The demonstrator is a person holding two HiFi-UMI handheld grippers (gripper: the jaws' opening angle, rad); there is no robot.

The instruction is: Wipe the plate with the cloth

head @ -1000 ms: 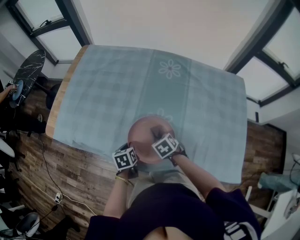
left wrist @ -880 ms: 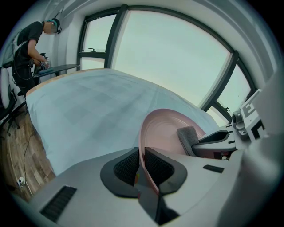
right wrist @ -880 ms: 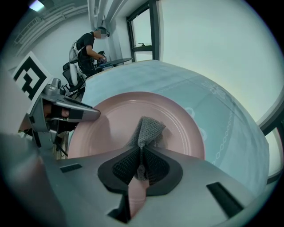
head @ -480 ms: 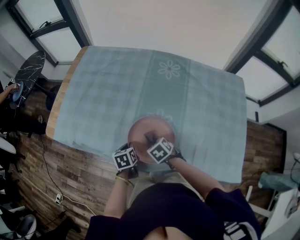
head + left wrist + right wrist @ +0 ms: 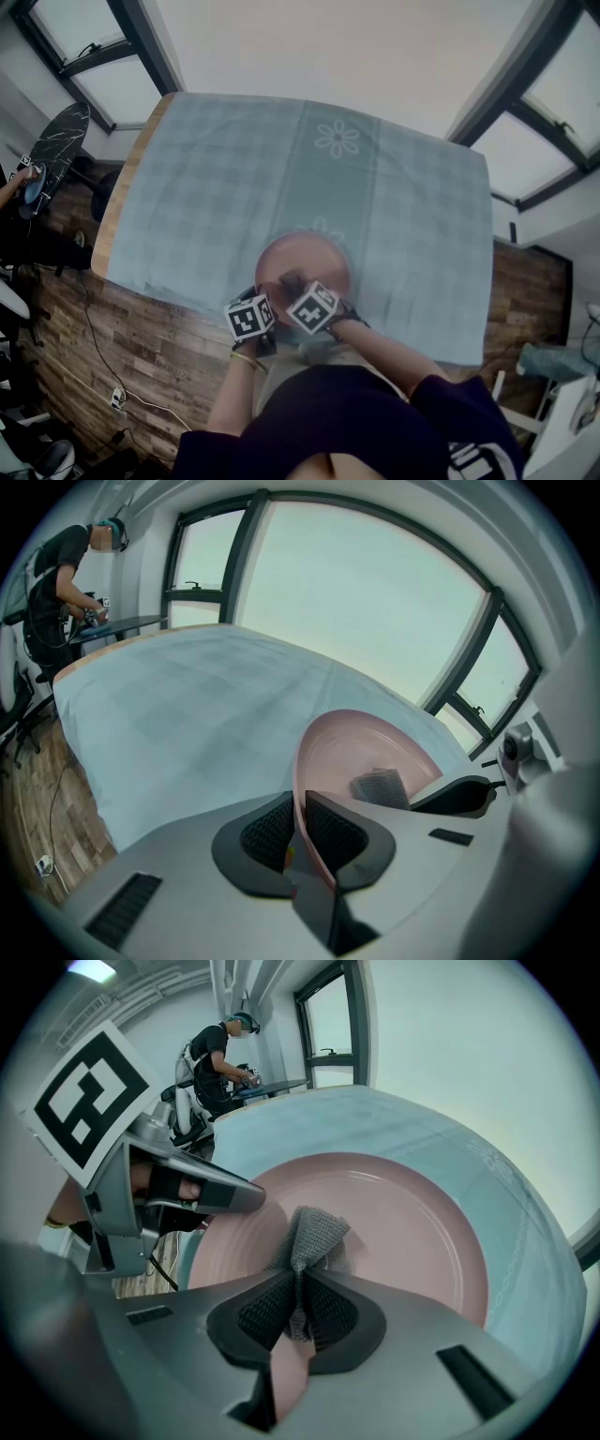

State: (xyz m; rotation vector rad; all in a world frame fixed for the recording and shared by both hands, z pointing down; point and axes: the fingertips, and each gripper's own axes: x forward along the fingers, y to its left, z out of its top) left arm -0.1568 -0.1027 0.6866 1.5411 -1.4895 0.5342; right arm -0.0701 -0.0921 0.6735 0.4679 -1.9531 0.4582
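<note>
A pink plate (image 5: 314, 255) rests near the front edge of the table (image 5: 216, 169), tilted up on its near side. My left gripper (image 5: 298, 829) is shut on the plate's (image 5: 361, 747) near rim. My right gripper (image 5: 297, 1309) is shut on a small grey cloth (image 5: 309, 1234), whose free end lies against the inside of the plate (image 5: 403, 1222). In the head view both marker cubes sit side by side over the plate's near edge, and the grey cloth (image 5: 291, 279) shows just beyond the right cube.
The table wears a pale blue checked tablecloth (image 5: 412, 206) with a flower print (image 5: 338, 138). A person (image 5: 217, 1054) stands working at a dark side table (image 5: 58, 142) far left. Wooden floor (image 5: 141, 347) lies below the near edge.
My right gripper has slid the cloth leftward and nearer across the plate, closing in beside the left cube. The left gripper and plate have stayed still.
</note>
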